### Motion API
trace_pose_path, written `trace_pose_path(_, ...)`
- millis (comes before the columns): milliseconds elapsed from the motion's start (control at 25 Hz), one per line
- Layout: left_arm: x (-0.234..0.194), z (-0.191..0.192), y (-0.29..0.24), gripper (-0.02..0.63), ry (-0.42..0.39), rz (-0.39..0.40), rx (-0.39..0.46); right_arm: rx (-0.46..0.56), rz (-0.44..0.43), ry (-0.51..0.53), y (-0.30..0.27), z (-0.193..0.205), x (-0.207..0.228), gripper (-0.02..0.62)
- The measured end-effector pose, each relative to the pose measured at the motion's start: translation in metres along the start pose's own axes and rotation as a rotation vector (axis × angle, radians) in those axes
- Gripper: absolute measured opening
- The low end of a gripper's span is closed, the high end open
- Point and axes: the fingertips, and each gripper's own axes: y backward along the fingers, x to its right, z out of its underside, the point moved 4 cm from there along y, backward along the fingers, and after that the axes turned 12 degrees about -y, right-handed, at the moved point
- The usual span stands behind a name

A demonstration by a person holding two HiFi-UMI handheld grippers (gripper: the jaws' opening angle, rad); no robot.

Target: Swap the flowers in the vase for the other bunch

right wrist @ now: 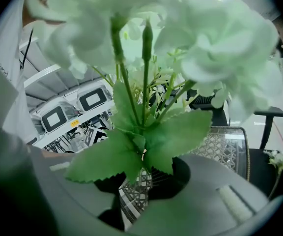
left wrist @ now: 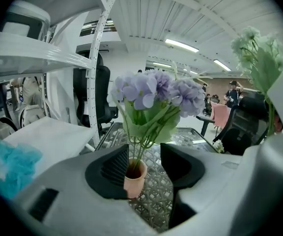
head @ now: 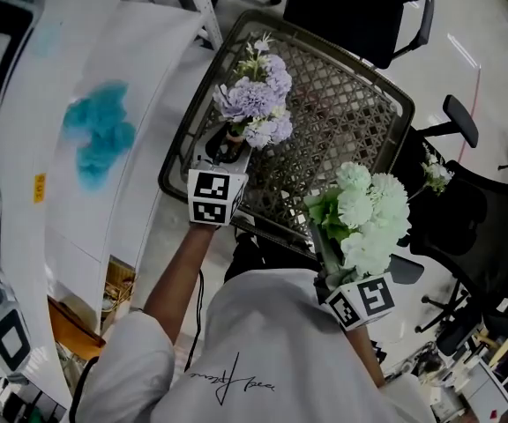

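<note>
While round the vase (left wrist: 134, 180), table (head: 360, 117), shelving (head: 139, 77), chairs (head: 360, 11).

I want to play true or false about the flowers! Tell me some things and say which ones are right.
1. The purple flowers stand in the small pink vase. True.
2. The right gripper holds the white flowers up in the air. True.
3. The left gripper squeezes the vase tight. False: its jaws stand apart with the vase between them.
4. The table has a smooth wooden top. False: its top is a woven lattice.
</note>
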Motion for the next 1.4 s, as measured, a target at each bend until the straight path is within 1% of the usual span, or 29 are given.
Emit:
trace_pose_path(320,0.004,0.003,-0.014,0.196,-0.016,0.008,-0.012,-0.001,0.009,-0.011,0.001,0.001,0.009,0.092)
trace_pose_path(520,0.003,0.002,-0.020,0.196,-0.005,0.014,-0.013,0.001,0.014,-0.020,0.000,-0.001,0.012,0.092)
trace_pose_path(760,-0.001,-0.001,-0.022,0.196,-0.022,0.001,-0.011,0.002,0.014,-0.024,0.001,0.000,0.012,0.092)
trace_pose_path(1000,-0.002,0.005,-0.029,0.192,-0.028,-0.007,-0.025,0.003,0.021,-0.023,0.001,0.000,0.014,0.092)
trace_pose_path(1160,-0.002,0.007,-0.032,0.171,-0.031,-0.014,-0.032,0.003,0.022,-0.023,0.002,0.001,0.014,0.092)
trace_pose_path(1280,-0.004,0.007,-0.032,0.136,-0.034,-0.028,-0.034,0.005,0.023,-0.023,0.003,0.000,0.013,0.092)
trace_pose_path(1400,-0.005,0.009,-0.033,0.115,-0.038,-0.042,-0.049,0.005,0.024,-0.023,0.003,0.001,0.014,0.092)
